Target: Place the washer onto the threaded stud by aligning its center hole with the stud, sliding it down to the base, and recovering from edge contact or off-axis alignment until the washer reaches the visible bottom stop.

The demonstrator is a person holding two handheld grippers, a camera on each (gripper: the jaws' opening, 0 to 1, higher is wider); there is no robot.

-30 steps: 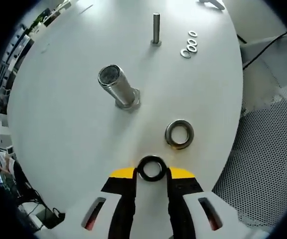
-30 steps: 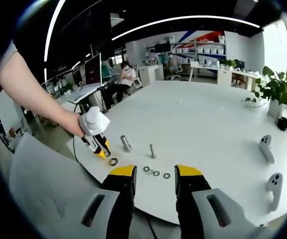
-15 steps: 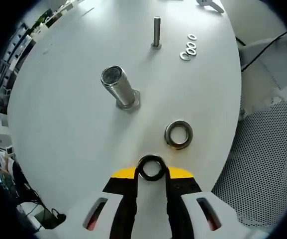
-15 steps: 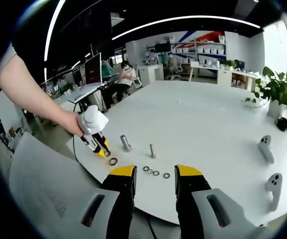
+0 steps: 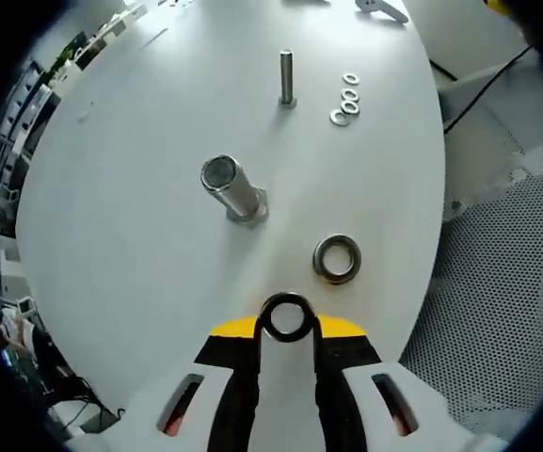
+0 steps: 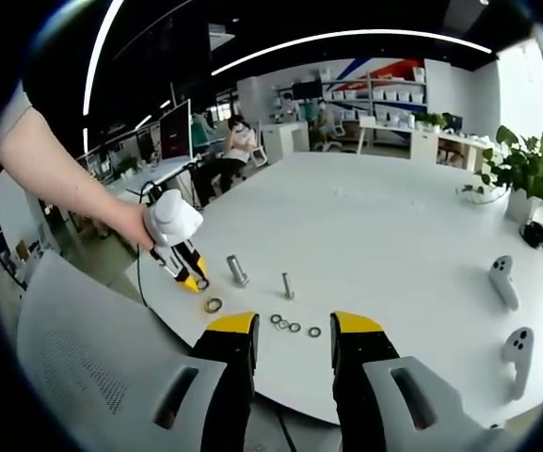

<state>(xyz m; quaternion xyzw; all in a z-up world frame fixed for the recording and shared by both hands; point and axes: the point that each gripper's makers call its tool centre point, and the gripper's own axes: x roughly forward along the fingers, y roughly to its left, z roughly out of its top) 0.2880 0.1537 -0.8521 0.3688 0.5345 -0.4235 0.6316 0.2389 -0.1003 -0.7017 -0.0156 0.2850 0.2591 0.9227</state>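
Left gripper view: left tongs (image 5: pixel 287 325) clamped on washer (image 5: pixel 287 317), hole facing forward, ready for alignment. Large threaded stud (image 5: pixel 233 189) at 11 o'clock, upright on worktop (image 5: pixel 139 141). Spare washer (image 5: pixel 337 258) at 1 o'clock, flat. Thin stud (image 5: pixel 286 77), small washers (image 5: pixel 344 101) at 12 o'clock.

Right gripper view: right tongs (image 6: pixel 292 344) apart, empty, held back off worktop edge. Left tongs hover near large stud, 10 o'clock.

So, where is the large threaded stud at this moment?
In the left gripper view, the large threaded stud stands on the white table, up-left of the loose washer.
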